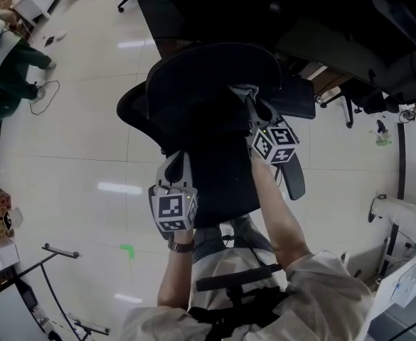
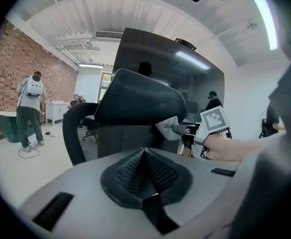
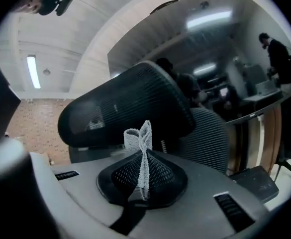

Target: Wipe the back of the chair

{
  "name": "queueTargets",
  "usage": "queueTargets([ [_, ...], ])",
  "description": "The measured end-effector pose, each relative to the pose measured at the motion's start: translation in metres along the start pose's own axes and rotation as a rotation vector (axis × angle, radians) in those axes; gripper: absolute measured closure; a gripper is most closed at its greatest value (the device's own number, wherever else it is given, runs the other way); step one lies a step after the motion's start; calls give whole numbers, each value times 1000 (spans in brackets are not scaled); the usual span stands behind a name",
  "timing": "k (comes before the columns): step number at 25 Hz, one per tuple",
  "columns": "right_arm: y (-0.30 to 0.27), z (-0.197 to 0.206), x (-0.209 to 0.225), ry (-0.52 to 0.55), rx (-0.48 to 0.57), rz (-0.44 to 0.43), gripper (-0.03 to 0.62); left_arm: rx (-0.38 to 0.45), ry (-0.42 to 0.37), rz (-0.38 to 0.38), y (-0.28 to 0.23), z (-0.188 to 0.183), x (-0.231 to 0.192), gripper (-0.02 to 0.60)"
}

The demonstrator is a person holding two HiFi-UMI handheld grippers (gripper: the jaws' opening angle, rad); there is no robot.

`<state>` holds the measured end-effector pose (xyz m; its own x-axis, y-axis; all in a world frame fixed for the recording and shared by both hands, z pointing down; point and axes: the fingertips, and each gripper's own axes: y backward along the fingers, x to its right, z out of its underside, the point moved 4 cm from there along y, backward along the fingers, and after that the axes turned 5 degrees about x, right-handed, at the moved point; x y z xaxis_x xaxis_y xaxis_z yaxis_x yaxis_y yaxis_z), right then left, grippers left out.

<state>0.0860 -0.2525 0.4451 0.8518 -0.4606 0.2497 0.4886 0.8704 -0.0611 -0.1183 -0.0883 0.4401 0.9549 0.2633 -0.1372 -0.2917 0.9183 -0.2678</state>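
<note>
The black mesh office chair [image 1: 215, 126] stands in front of me, its back and headrest [image 2: 140, 103] facing me. My right gripper [image 1: 248, 99] is shut on a grey cloth [image 1: 242, 91] and holds it against the chair's back just under the headrest. In the right gripper view the cloth [image 3: 144, 138] sticks up from the shut jaws, with the headrest [image 3: 125, 108] close behind. My left gripper [image 1: 178, 159] is shut on nothing, low beside the left edge of the chair's back. The left gripper view shows the cloth [image 2: 167, 126] and the right gripper's marker cube [image 2: 212, 123].
A person in green [image 1: 8, 62] stands far left on the pale floor, seen also as a person [image 2: 30, 108] by a brick wall. A large dark panel [image 2: 175, 68] and desks lie beyond the chair. Another chair [image 1: 346, 101] is at the right, a stand [image 1: 58, 251] at lower left.
</note>
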Motion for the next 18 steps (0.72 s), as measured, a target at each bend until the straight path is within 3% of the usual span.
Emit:
queueTargets([
  [3, -25, 34, -59, 32, -62, -159, 571, -21, 7, 9, -3, 8, -2, 574],
  [8, -49, 71, -184, 137, -104, -514, 571, -27, -8, -8, -3, 16, -20, 574],
  [11, -48, 75, -206, 191, -103, -609, 571, -45, -2, -14, -7, 24, -29, 574],
  [14, -40, 90, -150, 164, -120, -501, 571, -58, -2, 1, -11, 32, -28, 574],
  [18, -6, 95, -16, 77, -113, -151, 572, -69, -9, 46, -19, 39, -17, 574],
])
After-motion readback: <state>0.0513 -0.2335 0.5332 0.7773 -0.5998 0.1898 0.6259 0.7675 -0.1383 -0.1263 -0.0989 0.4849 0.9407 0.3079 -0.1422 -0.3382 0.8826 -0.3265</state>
